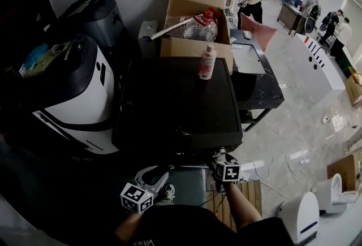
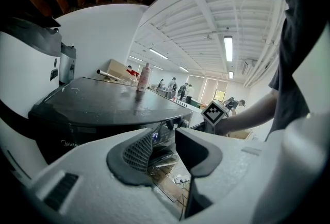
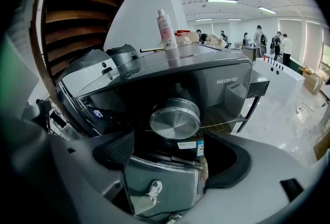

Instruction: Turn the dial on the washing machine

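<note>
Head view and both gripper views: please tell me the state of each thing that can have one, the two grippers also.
left gripper: open, nothing between its jaws.
right gripper: open, empty, jaws short of the dial.
dial: not gripped.
pink bottle: upright and capped, on top of the washing machine.
cardboard box: open, flap raised.

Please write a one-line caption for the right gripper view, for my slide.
Right gripper, fingers apart, facing the silver dial on the dark washing machine, a bottle standing on its top.
</note>
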Available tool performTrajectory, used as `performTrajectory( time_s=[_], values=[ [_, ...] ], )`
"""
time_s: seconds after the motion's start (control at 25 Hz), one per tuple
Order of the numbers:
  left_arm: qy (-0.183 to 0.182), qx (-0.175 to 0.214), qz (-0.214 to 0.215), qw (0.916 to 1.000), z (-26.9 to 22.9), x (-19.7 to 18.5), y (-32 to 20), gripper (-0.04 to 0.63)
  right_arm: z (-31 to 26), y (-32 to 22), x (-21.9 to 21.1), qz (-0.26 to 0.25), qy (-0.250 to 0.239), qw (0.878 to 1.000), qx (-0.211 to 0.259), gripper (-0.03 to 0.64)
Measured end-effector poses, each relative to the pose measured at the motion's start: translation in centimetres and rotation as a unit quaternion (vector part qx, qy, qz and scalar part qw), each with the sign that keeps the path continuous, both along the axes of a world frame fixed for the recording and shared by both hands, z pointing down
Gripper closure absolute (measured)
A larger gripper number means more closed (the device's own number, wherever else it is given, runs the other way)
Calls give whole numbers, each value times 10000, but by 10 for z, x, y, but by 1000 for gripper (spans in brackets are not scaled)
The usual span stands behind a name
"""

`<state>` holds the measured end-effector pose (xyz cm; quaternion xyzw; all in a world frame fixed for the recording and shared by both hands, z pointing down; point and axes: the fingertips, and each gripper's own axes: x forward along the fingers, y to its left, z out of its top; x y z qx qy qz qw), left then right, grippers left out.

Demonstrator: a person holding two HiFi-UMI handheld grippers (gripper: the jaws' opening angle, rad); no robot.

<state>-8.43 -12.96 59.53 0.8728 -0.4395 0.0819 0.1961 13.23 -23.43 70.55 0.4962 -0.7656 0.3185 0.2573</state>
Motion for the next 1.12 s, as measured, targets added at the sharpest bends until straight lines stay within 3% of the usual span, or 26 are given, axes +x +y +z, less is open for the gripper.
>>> performTrajectory(
  time_s=[0.2, 0.52, 1.12],
  values=[
    [35, 75, 57, 9999, -8, 10, 2, 463, -15, 7, 12, 78, 83, 9996, 247, 215],
    [41, 198, 242, 9995, -16, 37, 15, 463, -58, 36, 19, 94, -205, 9966, 797, 249],
    [27, 445, 269, 9986, -35, 79, 60, 477, -136, 113, 20, -177, -750, 9812, 1768, 455]
  ],
)
